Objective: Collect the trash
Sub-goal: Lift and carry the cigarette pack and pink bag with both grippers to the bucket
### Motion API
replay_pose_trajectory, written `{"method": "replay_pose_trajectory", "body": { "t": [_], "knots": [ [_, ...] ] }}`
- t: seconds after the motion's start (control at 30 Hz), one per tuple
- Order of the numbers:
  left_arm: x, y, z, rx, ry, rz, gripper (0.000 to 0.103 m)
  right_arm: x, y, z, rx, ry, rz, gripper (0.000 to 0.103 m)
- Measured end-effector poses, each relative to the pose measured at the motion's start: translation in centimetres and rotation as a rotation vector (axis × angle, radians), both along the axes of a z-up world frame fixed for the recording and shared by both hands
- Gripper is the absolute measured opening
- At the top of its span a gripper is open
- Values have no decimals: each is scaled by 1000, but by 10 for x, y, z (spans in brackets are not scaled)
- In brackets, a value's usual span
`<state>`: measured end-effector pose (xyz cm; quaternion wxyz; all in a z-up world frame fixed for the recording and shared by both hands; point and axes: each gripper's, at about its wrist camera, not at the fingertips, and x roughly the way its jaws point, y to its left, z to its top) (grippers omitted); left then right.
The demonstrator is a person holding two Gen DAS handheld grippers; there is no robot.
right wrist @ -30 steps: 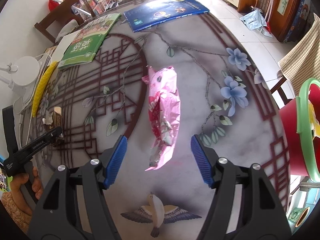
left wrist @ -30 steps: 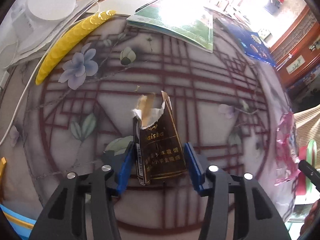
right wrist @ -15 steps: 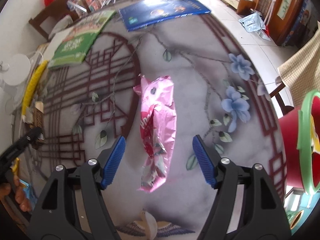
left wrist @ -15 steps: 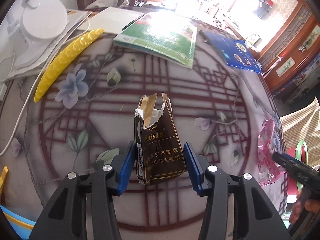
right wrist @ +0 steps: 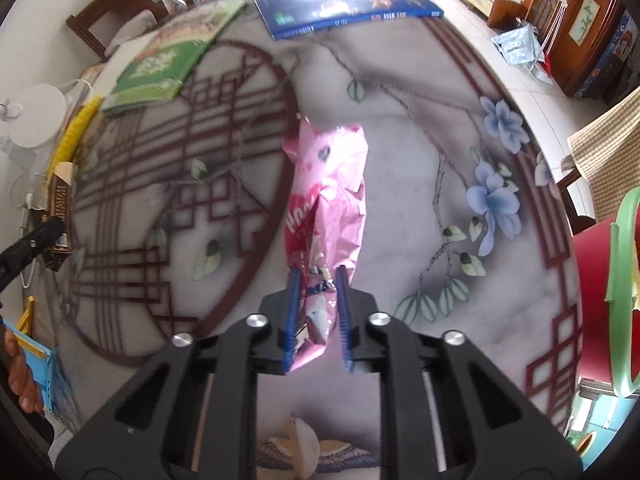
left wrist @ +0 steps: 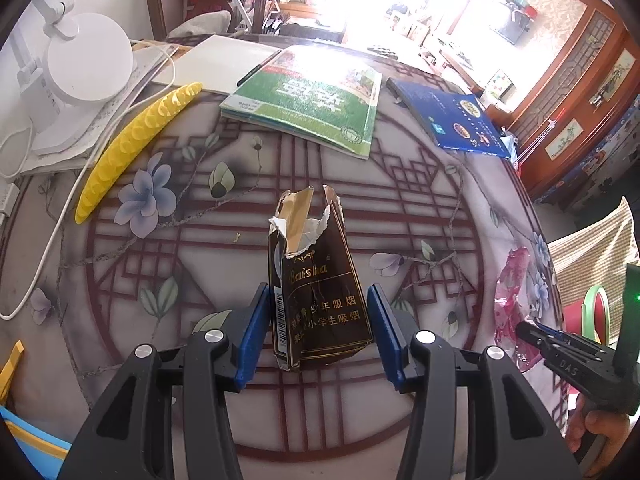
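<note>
The right gripper [right wrist: 316, 312], which stood wide around the pink wrapper [right wrist: 328, 200] a moment ago, has now clenched on its near end: both blue fingers [right wrist: 294, 312] press the crumpled film at lower centre of the right wrist view, while the rest of the wrapper lies on the desk [right wrist: 400, 160] toward the upper centre. The left gripper [left wrist: 318, 330] has not changed its hold; its fingers grasp the torn brown cigarette pack [left wrist: 316, 300], which stands in the centre of the left wrist view, and the desk below looks farther off than before, so the pack appears lifted. Judging by this, both pieces of trash are now secured and can go to the red bin [right wrist: 592, 300] at the right edge.

The pack reads "Baisha" in gold, with Chinese warning lines and a barcode. The wrapper shows white letters, perhaps "Hon", not fully legible.
</note>
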<state>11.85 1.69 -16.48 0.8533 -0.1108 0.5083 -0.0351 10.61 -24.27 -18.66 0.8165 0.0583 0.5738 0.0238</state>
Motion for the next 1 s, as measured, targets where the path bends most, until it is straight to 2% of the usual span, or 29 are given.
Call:
{"method": "replay_pose_trajectory", "body": {
  "t": [0.3,0.47,0.57,0.73,1.0],
  "knots": [
    [-18,-12,29,-15,-67,-23,46,-24,-2,48,30,-117,3,13],
    [-25,-42,45,-43,-92,-99,46,-38,-21,79,38,-196,-35,13],
    [-29,-76,55,-65,-107,-180,46,-50,-44,93,41,-232,-84,13],
    [-36,-155,71,-115,-124,-353,46,-75,-96,104,41,-265,-186,13],
    [-50,-291,79,-145,-105,-585,47,-124,-214,106,31,-289,-391,13]
  ]
}}
